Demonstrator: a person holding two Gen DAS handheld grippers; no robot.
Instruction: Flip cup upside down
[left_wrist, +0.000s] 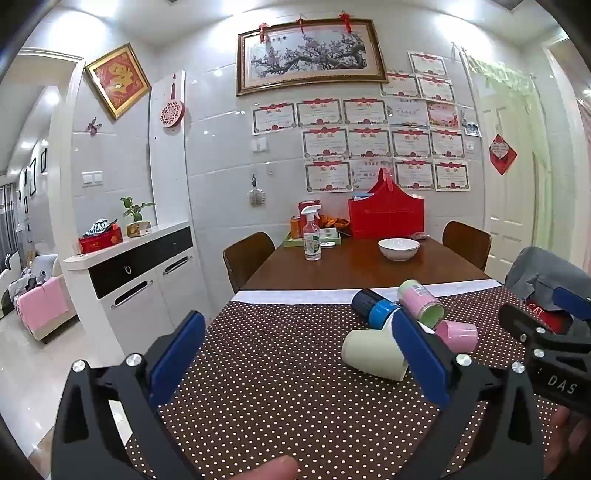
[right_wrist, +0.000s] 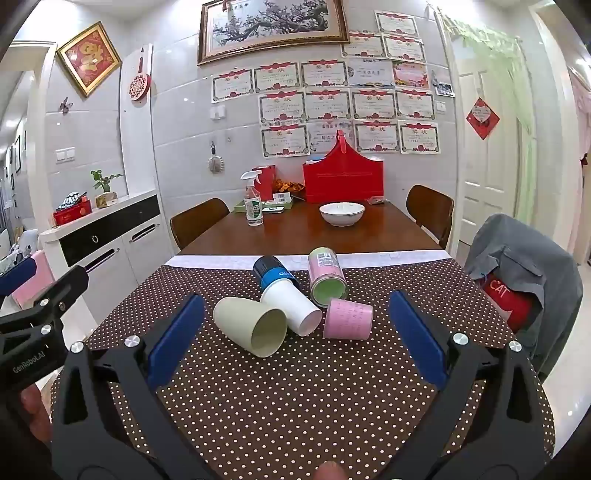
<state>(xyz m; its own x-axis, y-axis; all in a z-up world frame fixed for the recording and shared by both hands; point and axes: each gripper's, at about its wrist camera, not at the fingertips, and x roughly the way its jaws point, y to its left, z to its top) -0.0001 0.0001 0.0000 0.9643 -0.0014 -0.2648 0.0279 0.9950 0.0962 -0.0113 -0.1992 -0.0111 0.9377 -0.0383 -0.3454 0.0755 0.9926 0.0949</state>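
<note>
Several cups lie on their sides on the dotted tablecloth. A cream cup lies nearest, mouth toward me; it also shows in the left wrist view. Behind it lie a white cup with a blue-black sleeve, a pink-green cup and a small pink cup. My right gripper is open and empty, just short of the cups. My left gripper is open and empty, with the cups beside its right finger. The right gripper also shows at the right edge of the left wrist view.
A white bowl, a spray bottle, a green tray and a red box stand on the far wooden table. Chairs flank it; one at right carries a grey jacket. A white sideboard stands left.
</note>
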